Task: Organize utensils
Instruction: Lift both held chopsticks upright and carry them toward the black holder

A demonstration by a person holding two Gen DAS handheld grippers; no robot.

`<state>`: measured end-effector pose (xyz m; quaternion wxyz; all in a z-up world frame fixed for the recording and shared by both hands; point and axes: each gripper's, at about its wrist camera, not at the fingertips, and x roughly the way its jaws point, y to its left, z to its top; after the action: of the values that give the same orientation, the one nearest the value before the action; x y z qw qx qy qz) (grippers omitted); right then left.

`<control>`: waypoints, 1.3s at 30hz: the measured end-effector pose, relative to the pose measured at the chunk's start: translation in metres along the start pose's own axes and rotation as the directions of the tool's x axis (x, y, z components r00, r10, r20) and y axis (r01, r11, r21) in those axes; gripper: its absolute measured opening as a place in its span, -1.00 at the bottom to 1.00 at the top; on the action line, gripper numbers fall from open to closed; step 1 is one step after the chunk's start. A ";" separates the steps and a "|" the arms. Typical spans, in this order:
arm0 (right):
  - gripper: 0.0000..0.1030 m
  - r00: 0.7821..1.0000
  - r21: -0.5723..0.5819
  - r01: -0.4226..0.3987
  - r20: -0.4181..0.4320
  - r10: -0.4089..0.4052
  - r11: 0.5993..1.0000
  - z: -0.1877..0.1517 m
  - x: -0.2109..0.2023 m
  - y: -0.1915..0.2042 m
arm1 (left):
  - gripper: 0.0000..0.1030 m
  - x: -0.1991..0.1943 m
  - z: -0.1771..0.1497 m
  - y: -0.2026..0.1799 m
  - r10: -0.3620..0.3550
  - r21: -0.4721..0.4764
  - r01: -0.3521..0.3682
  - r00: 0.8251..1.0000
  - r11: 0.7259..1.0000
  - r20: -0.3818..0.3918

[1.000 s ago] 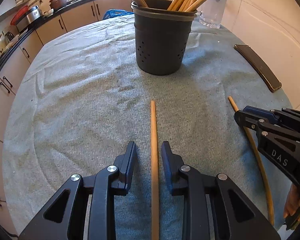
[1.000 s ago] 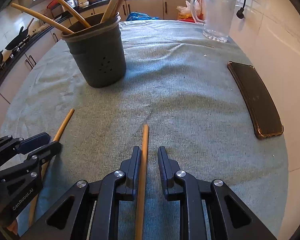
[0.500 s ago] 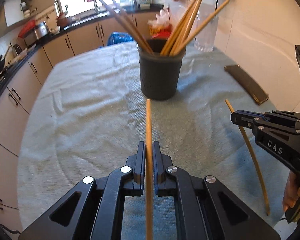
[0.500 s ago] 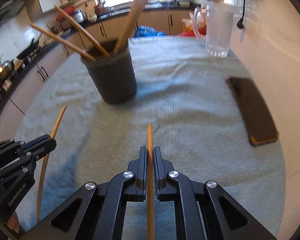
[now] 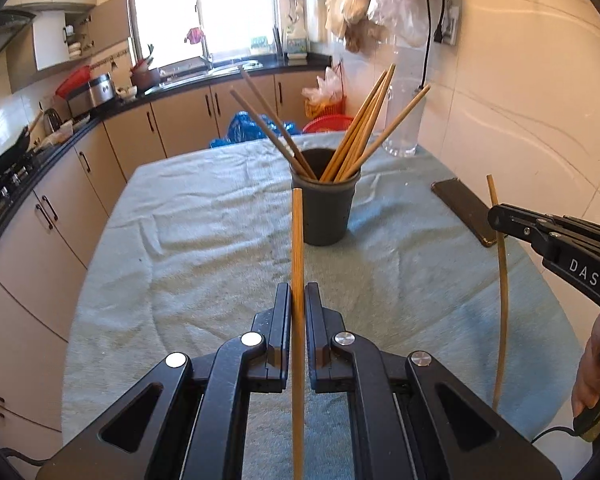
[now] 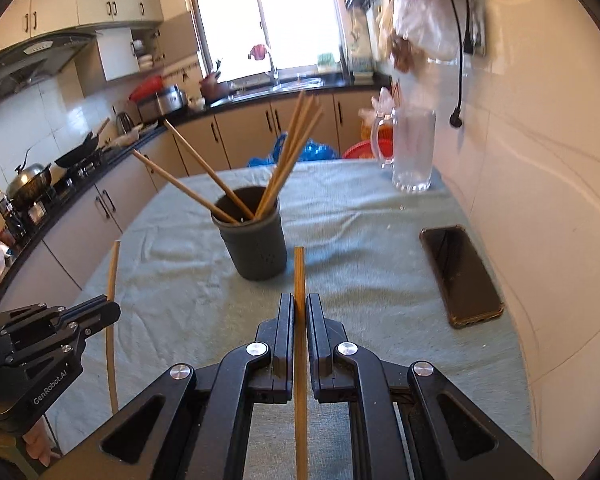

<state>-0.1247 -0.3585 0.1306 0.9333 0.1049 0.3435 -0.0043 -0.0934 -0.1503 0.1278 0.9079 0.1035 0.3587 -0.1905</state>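
Note:
A dark grey holder (image 5: 326, 208) (image 6: 256, 248) stands mid-table with several wooden chopsticks leaning in it. My left gripper (image 5: 298, 292) is shut on one wooden chopstick (image 5: 297, 240), which is off the cloth, its tip pointing at the holder. In the right wrist view this gripper (image 6: 114, 308) shows at the left with its chopstick (image 6: 112, 276). My right gripper (image 6: 299, 300) is shut on a second chopstick (image 6: 299, 272), also held in the air short of the holder. In the left wrist view it (image 5: 496, 218) appears at the right with that chopstick (image 5: 502, 280).
A grey-green cloth (image 5: 188, 248) covers the table. A dark phone (image 6: 460, 276) (image 5: 466, 210) lies near the right edge by the tiled wall. A glass pitcher (image 6: 414, 152) stands at the far right corner. Kitchen cabinets run along the left.
Both grippers went from open around chopsticks lying on the cloth to shut on them. Both then rose, lifting the chopsticks off the table and tipping the views upward.

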 end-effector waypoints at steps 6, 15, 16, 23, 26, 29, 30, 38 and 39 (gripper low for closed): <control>-0.87 0.999 -0.013 0.005 0.042 -0.004 1.000 0.001 -0.019 0.004 | -0.88 -0.026 -0.001 -0.003 0.008 0.007 -0.009 0.998 1.000 0.059; -0.87 0.998 -0.022 0.000 0.066 0.002 1.000 -0.002 -0.041 0.009 | -0.88 -0.044 -0.003 -0.002 0.005 -0.003 -0.004 0.995 1.000 0.097; -0.87 0.998 -0.023 -0.001 0.067 0.003 1.000 -0.003 -0.042 0.009 | -0.88 -0.046 -0.003 -0.002 0.004 -0.004 -0.004 0.995 1.000 0.099; -0.87 0.996 -0.029 -0.010 0.086 0.012 1.000 -0.003 -0.053 0.011 | -0.88 -0.058 -0.004 -0.003 0.003 -0.006 -0.002 0.993 1.000 0.118; -0.87 0.995 -0.032 -0.013 0.096 0.016 0.999 -0.002 -0.057 0.013 | -0.88 -0.061 -0.004 -0.004 0.001 -0.004 -0.001 0.992 1.000 0.123; -0.87 0.994 -0.034 -0.014 0.104 0.018 0.999 0.000 -0.059 0.014 | -0.88 -0.064 -0.004 -0.004 -0.002 -0.003 0.002 0.992 1.000 0.129; -0.87 0.994 -0.034 -0.015 0.106 0.019 0.999 0.001 -0.060 0.014 | -0.88 -0.065 -0.004 -0.004 -0.003 -0.004 0.004 0.991 1.000 0.130; -0.87 0.993 -0.036 -0.022 0.114 0.026 0.999 0.008 -0.060 0.016 | -0.88 -0.069 0.003 -0.002 -0.010 -0.001 0.011 0.990 1.000 0.139; -0.87 0.993 -0.036 -0.022 0.115 0.026 0.999 0.009 -0.060 0.016 | -0.88 -0.069 0.003 -0.002 -0.011 -0.001 0.011 0.990 1.000 0.140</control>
<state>-0.1635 -0.3485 0.1783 0.9532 0.0925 0.2878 0.0070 -0.1381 -0.1343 0.1777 0.9298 0.0874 0.2950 -0.2018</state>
